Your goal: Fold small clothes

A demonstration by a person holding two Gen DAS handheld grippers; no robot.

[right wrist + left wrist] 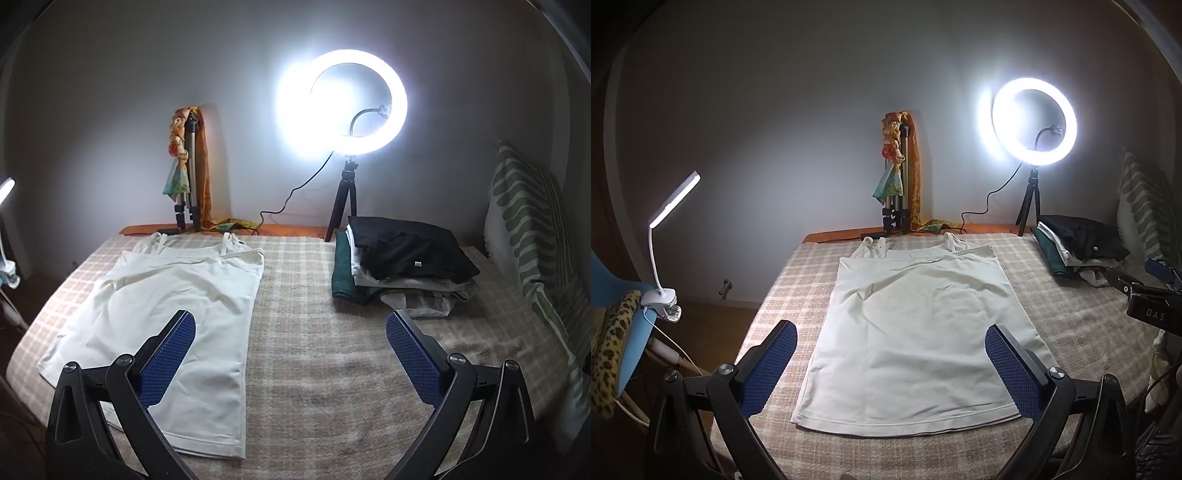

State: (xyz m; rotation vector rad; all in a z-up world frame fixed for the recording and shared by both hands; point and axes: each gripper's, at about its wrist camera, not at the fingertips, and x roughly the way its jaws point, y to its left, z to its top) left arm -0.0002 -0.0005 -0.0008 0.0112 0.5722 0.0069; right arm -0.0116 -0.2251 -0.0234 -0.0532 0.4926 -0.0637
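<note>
Only my left view shows the clip lamp [670,236], at frame left. I count one white camisole [908,332], one clothes pile [402,262]. Both grippers' fingers [775,365] are released, grasping nothing.

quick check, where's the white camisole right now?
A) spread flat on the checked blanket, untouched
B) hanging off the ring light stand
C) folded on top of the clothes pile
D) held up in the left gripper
A: the white camisole lies spread flat on the checked blanket, and both the left gripper and the right gripper stand open above it with nothing between their fingers.
</note>
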